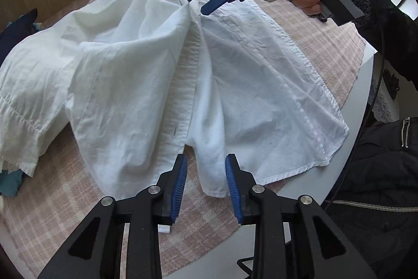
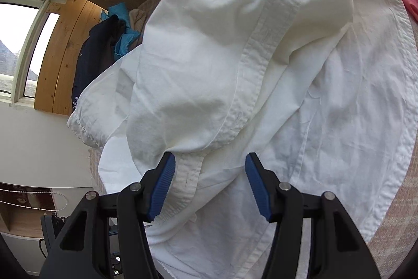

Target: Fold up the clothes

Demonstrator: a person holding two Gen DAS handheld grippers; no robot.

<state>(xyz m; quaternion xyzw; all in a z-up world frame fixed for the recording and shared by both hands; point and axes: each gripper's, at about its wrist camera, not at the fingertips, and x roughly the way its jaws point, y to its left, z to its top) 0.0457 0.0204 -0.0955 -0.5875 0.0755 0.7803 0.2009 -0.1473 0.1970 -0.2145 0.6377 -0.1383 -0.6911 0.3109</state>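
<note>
With dark and teal clothes (image 1: 18, 25) heaped beside it, the white shirt (image 1: 162, 75) lies crumpled on the checked cloth (image 1: 78, 200) covering the tabletop (image 1: 364, 85), its placket running between the spread left hand-held gripper (image 1: 206, 174) at its hem and the spread right hand-held gripper (image 2: 209, 169) near its collar.

daylight from window (image 2: 15, 49) | soft shadows | sharp | fisheye edges warped

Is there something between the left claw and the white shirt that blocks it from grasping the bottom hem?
Nothing visible blocks it. The left claw is open just over the hem of the white shirt, with only cloth between its fingers. The right claw is farther up the shirt.
</note>
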